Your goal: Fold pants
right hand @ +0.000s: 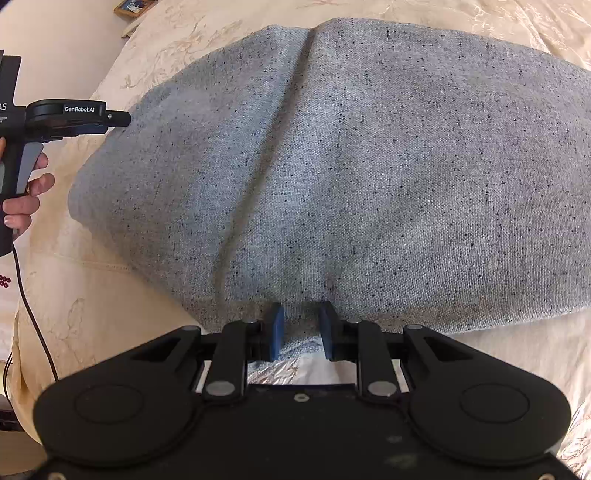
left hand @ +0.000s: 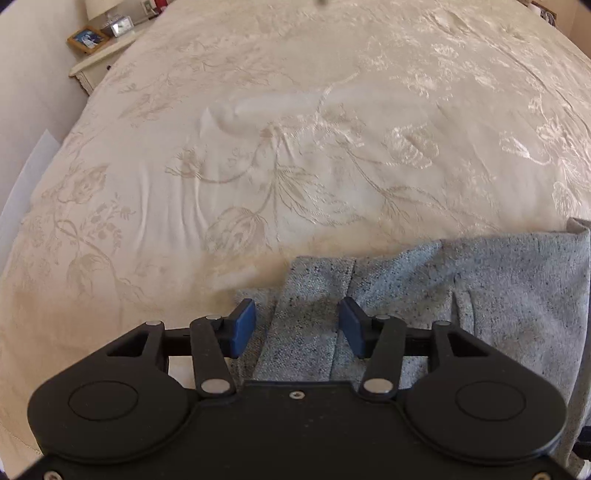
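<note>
Grey speckled pants lie folded into a broad slab on the cream bedspread. In the left wrist view only their left end shows, at the lower right. My left gripper hangs open above that end, and its blue pads stand wide apart with loose folds of cloth between them, untouched. My right gripper is at the near edge of the pants, its blue pads closed on a bunch of the cloth, and creases run up from there. In the right wrist view the left gripper's nose points at the pants' left edge.
A person's hand holds the left tool at the far left, with a black cable hanging below it. A white nightstand with a photo frame and a small clock stands beyond the bed's far left corner.
</note>
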`<state>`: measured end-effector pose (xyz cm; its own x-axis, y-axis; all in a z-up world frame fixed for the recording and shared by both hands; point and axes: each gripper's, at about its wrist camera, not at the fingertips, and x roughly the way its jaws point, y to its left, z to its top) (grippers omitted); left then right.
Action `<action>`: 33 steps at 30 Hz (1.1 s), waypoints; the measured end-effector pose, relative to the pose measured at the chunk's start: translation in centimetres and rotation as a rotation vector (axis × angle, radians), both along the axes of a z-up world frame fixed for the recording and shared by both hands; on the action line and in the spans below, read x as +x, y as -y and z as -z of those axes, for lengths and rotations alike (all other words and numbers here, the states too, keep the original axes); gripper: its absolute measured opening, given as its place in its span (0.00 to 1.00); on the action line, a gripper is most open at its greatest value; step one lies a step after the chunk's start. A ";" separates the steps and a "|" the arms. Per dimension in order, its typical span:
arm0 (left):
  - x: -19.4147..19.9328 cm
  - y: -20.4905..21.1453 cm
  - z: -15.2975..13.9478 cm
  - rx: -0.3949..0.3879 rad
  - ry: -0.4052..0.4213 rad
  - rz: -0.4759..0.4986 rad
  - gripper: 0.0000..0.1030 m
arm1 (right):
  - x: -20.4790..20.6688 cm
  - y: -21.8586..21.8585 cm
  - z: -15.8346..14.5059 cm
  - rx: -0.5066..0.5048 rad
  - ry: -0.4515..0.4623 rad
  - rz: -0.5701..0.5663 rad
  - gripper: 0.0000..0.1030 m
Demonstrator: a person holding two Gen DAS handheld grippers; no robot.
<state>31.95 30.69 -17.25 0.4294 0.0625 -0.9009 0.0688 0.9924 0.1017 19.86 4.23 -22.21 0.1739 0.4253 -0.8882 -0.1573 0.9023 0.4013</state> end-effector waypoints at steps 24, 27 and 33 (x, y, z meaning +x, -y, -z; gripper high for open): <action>-2.9 -1.7 -1.4 -0.001 0.065 -0.200 0.13 | 10.5 -1.5 -6.4 -0.049 0.278 0.009 0.26; -1.6 -2.2 -0.2 0.024 0.028 -0.205 0.18 | 11.2 -2.4 -4.9 -0.070 0.266 0.007 0.26; -2.4 -3.7 -1.6 0.103 0.051 -0.268 0.19 | 14.3 -3.6 -1.0 -0.156 0.195 0.037 0.23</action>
